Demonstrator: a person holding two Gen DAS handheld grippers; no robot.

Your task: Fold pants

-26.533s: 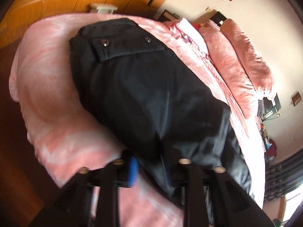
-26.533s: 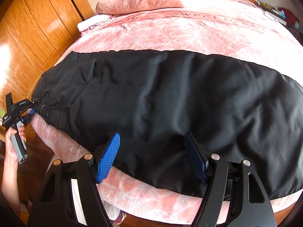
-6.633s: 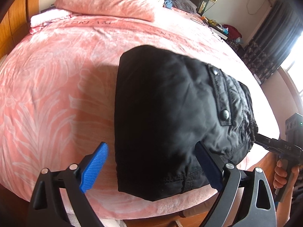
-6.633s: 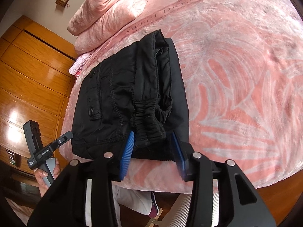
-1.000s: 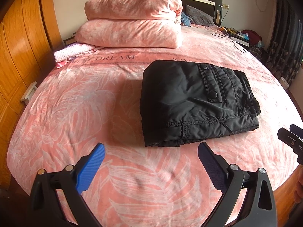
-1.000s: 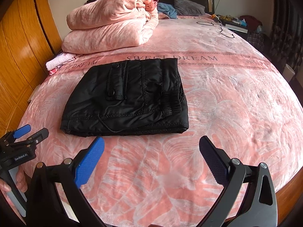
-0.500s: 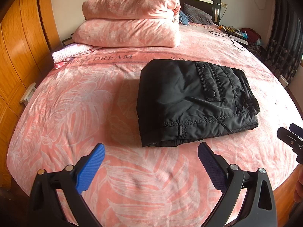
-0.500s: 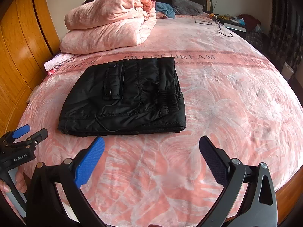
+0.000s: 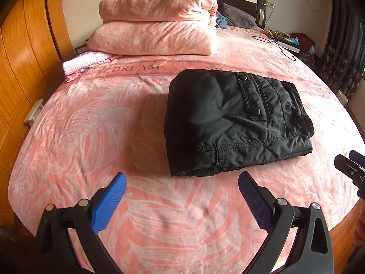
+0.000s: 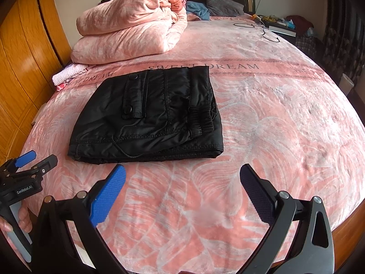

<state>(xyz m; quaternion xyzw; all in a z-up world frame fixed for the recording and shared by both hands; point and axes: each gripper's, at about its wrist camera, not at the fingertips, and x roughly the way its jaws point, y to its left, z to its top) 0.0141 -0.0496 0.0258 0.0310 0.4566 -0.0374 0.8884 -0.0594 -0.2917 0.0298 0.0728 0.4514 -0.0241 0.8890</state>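
Observation:
The black pants (image 9: 232, 123) lie folded into a compact rectangle on the pink bed cover (image 9: 91, 123), pocket flap with snaps facing up. In the right wrist view the same pants (image 10: 150, 116) rest mid-bed with the elastic waistband at their right side. My left gripper (image 9: 181, 188) hovers open over the near edge of the bed, short of the pants, nothing between its blue pads. My right gripper (image 10: 182, 180) is likewise open and empty, just in front of the bundle. The left gripper (image 10: 34, 162) shows at the left edge of the right wrist view, held by a hand.
A stack of folded pink quilts (image 9: 157, 20) sits at the head of the bed beside a small pink-white cloth (image 9: 84, 61). Wooden wardrobe doors (image 10: 20, 64) line the left side. A cluttered nightstand (image 10: 280, 26) and dark curtains (image 9: 342, 43) stand on the right.
Both grippers stay open and have drawn back slightly from the folded pants over the last second. The pants lie still.

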